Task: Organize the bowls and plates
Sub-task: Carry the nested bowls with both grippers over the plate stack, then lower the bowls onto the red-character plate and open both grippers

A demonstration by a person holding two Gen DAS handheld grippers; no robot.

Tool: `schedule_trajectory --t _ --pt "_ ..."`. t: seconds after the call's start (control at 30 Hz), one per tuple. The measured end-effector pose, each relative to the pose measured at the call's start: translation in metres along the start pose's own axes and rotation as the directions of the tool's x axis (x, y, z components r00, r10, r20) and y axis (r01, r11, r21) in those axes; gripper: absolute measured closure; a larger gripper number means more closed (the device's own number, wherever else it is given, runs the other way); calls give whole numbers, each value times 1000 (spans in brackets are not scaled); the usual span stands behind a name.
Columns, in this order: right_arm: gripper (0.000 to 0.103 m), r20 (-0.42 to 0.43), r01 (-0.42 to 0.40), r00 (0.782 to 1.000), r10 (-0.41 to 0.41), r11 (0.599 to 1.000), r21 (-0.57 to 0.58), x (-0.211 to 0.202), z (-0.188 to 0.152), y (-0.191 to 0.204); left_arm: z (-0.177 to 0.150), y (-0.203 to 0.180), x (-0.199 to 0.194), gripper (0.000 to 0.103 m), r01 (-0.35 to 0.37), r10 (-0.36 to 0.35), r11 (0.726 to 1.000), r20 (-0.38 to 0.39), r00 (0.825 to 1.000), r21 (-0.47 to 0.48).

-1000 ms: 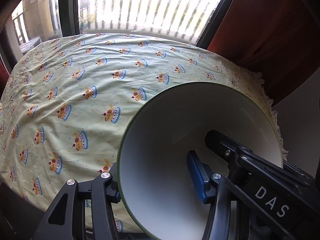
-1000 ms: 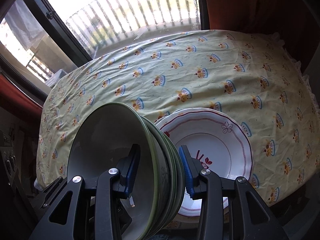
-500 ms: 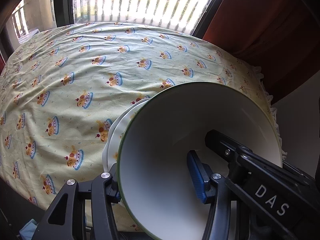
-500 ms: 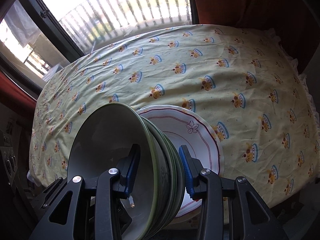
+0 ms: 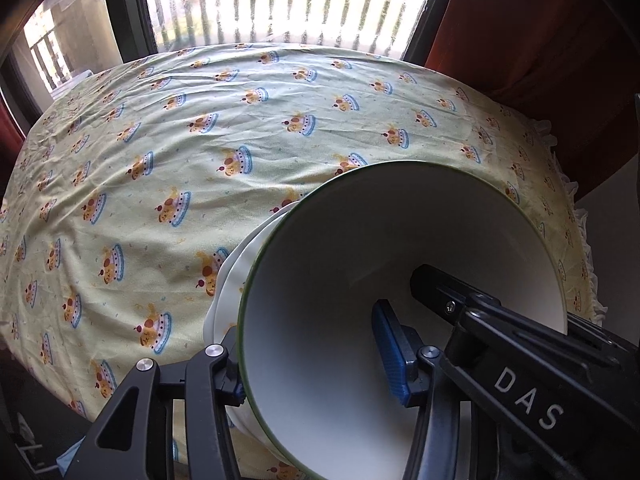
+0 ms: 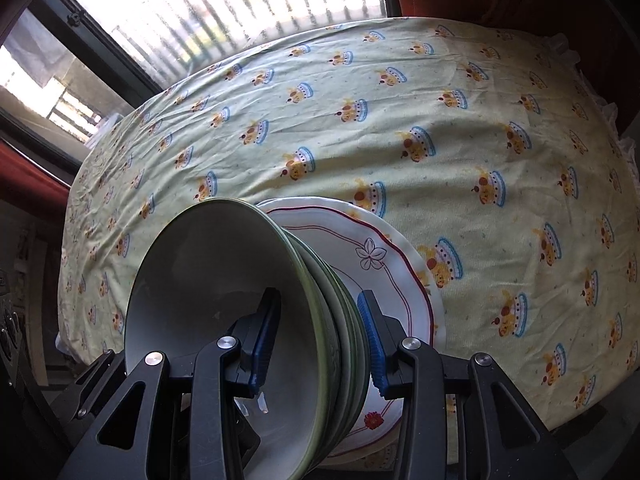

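Gripping the stack of green bowls by its rim, my right hand-held gripper is pinching one pad inside the top bowl and one outside the lowest. My left hand-held gripper, jaws just closing a little, is clamping the opposite wall of the same stack. Below it the flowered plate is lying near the bench's near edge. The patterned cloth beyond is lying bare toward the window.
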State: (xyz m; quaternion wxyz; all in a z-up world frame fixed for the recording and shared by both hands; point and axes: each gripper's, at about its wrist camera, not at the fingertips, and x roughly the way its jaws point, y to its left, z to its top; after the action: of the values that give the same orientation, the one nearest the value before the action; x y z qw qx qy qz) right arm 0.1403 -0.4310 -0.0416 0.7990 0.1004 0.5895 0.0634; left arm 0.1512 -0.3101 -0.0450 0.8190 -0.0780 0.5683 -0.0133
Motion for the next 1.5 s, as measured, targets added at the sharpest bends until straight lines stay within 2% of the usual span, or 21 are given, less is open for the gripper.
schedule_trajectory --t 0.33,0.47,0.53,0.6,0.77,0.93,1.17,1.27,1.5 --pt "59 43 3 999 0 999 -51 -2 -4 5 -4 2 -1 51 7 -7 1000 8 1000 14" --pt "58 41 14 999 -13 999 -37 -1 -7 5 -6 -2 -2 44 16 -17 999 13 1000 49" --pt "52 45 21 999 -20 1000 -21 -3 -8 4 -6 0 -3 40 35 -37 998 19 999 53" --pt "39 76 46 996 -45 999 -12 -8 -9 5 -5 2 -8 30 48 -51 997 36 998 61" --pt "35 140 102 985 -101 995 -3 -28 -12 10 -5 5 -26 18 98 -107 990 83 991 103" --pt "35 220 175 960 -174 984 13 -53 -20 24 -3 13 -50 15 113 -135 982 143 981 151" --pt "35 334 242 911 -243 969 46 -81 -37 62 -4 53 -78 14 99 -135 982 235 963 159" --pt "35 372 261 891 -260 964 47 -85 -48 85 -7 78 -88 14 75 -115 985 265 957 157" --pt "29 434 241 871 -232 970 36 -73 -78 134 -26 144 -106 10 -31 -34 984 352 935 177"
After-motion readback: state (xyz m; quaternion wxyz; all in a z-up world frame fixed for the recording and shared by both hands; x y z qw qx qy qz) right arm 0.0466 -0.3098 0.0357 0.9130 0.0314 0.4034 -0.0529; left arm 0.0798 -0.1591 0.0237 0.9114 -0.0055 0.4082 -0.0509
